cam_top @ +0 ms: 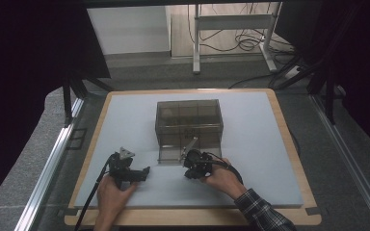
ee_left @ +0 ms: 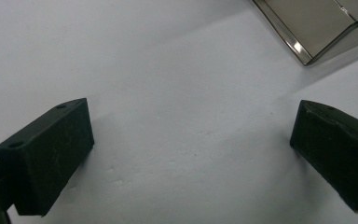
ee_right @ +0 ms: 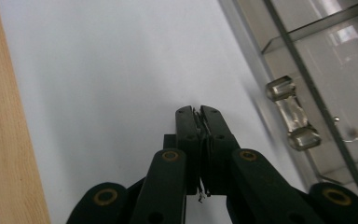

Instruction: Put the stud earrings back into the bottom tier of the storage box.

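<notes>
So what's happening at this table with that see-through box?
A person holds a gripper in each hand beside a smoky clear box on a white mat. The right gripper is shut, empty, next to the box's clear handle. The left gripper hangs open over bare mat.

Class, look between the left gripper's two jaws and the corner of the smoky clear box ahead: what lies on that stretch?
Nothing: the left gripper view shows bare white mat between the left gripper and the box.
</notes>
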The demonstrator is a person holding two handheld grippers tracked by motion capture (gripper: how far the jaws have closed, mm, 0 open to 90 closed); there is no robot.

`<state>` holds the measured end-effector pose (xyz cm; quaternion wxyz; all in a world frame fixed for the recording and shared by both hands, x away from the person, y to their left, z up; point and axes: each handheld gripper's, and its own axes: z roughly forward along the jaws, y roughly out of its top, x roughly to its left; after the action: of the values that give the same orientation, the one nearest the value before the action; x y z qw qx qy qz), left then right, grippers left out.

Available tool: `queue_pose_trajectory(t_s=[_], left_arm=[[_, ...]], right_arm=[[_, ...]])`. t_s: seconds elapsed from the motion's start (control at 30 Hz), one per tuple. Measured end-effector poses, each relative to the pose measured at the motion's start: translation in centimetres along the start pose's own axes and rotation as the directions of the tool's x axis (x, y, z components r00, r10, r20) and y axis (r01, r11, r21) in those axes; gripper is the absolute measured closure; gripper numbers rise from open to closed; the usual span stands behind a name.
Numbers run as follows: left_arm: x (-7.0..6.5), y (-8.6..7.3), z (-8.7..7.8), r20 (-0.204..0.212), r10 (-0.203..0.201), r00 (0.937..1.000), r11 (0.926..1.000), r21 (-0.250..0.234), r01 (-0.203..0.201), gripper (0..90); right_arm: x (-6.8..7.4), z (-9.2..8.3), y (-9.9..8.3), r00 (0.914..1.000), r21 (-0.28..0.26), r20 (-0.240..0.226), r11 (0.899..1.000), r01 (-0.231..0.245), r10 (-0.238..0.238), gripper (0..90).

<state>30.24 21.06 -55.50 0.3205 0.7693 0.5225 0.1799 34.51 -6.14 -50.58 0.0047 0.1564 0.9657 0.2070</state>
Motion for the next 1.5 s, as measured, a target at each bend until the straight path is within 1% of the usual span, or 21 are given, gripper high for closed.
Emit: queue_pose_trajectory(t_s=[0.07, 0.37, 0.57, 0.73, 0.77, 0.8, 0.83, 0.97, 1.07, 1.5], left_arm=[[0.0, 0.0, 0.0, 0.0, 0.0, 1.0, 1.0, 0.0, 0.0, 0.0], [0.0, 0.0, 0.0, -0.001, 0.004, 1.0, 1.0, 0.0, -0.004, 0.0], [0.0, 0.0, 0.0, 0.0, 0.004, 1.0, 1.0, 0.0, -0.004, 0.0], [0.0, 0.0, 0.0, 0.0, 0.004, 1.0, 1.0, 0.0, -0.004, 0.0], [0.0, 0.0, 0.0, 0.0, 0.004, 1.0, 1.0, 0.0, -0.004, 0.0], [0.0, 0.0, 0.0, 0.0, 0.004, 1.0, 1.0, 0.0, -0.004, 0.0], [0.0, 0.0, 0.0, 0.0, 0.004, 1.0, 1.0, 0.0, -0.004, 0.0], [0.0, 0.0, 0.0, -0.001, 0.001, 1.0, 1.0, 0.0, -0.001, 0.0], [0.0, 0.0, 0.0, 0.001, 0.004, 1.0, 1.0, 0.003, -0.004, 0.0], [0.0, 0.0, 0.0, 0.001, 0.004, 1.0, 1.0, 0.003, -0.004, 0.0]], right_arm=[[-0.2, -0.3, 0.1, 1.0, -0.009, -0.007, 1.0, -0.004, 0.004, 85.5], [-0.9, -2.1, 1.0, 1.0, -0.045, 0.008, 0.999, 0.003, -0.003, 85.4], [-1.8, -3.0, 1.2, 0.9997, -0.069, 0.021, 0.998, -0.012, 0.013, 85.3], [-2.6, -3.7, 1.5, 0.9983, -0.096, 0.05, 0.995, -0.024, 0.029, 85.3], [-2.8, -3.8, 1.5, 0.9978, -0.095, 0.059, 0.995, -0.024, 0.03, 85.2], [-3.2, -3.9, 1.6, 0.9963, -0.104, 0.077, 0.994, -0.029, 0.037, 85.2], [-3.2, -3.9, 1.6, 0.9963, -0.104, 0.077, 0.994, -0.029, 0.037, 85.2], [-4.3, -3.7, 1.9, 0.9938, -0.121, 0.091, 0.991, -0.052, 0.063, 85.2], [-4.8, -3.3, 2.1, 0.9929, -0.126, 0.095, 0.99, -0.06, 0.072, 85.1], [-5.7, -0.7, 2.7, 0.9897, -0.113, 0.126, 0.992, -0.053, 0.067, 84.8]])
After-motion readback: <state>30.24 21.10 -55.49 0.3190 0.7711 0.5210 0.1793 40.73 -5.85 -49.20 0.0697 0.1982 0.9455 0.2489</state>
